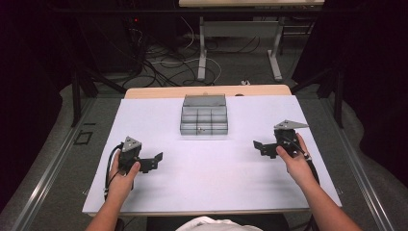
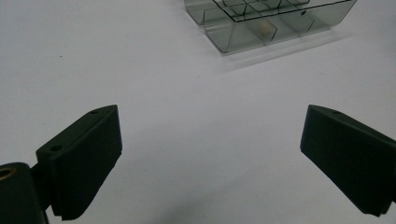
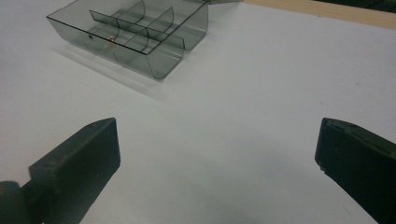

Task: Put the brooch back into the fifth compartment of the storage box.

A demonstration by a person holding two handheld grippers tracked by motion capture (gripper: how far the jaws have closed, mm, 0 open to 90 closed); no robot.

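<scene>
Nearest the person: left gripper (image 1: 155,160) at abt 8 o'clock on the table (image 1: 231,192), right gripper (image 1: 262,146) at abt 4 o'clock. Both point in toward the middle. Jaws on each stand wide apart w/ nothing between them; in both gripper views there's just bare white surface in the gap.

Farther out, abt 12 o'clock: the compartment box (image 1: 204,115), lid tipped back, well apart from both grippers. In the left gripper view the box (image 2: 261,23) sits at 1 o'clock; in the right gripper view the box (image 3: 135,32) is at 11 o'clock. A small pale item (image 2: 264,29) lies in a front compartment; can't tell what it is.

Risks, as I judge them:
- Box looks light, thin-walled & sits on a smooth sheet, so a one-sided push prob slides or spins it instead of gripping. Brace w/ the other gripper.
- Hinged lid stands up at the back; a knock from above could flop it shut or tip the box.
- Dividers are narrow vs the broad pads, so reaching into a cell may jam or flick the small item out.

Materials: box is smoky clear plastic, glossy, rounded corners, curved thin dividers. Pads are matte black, blocky, finely ribbed faces. Table top is a flat white matte sheet w/ a wood edge at the far side.
</scene>
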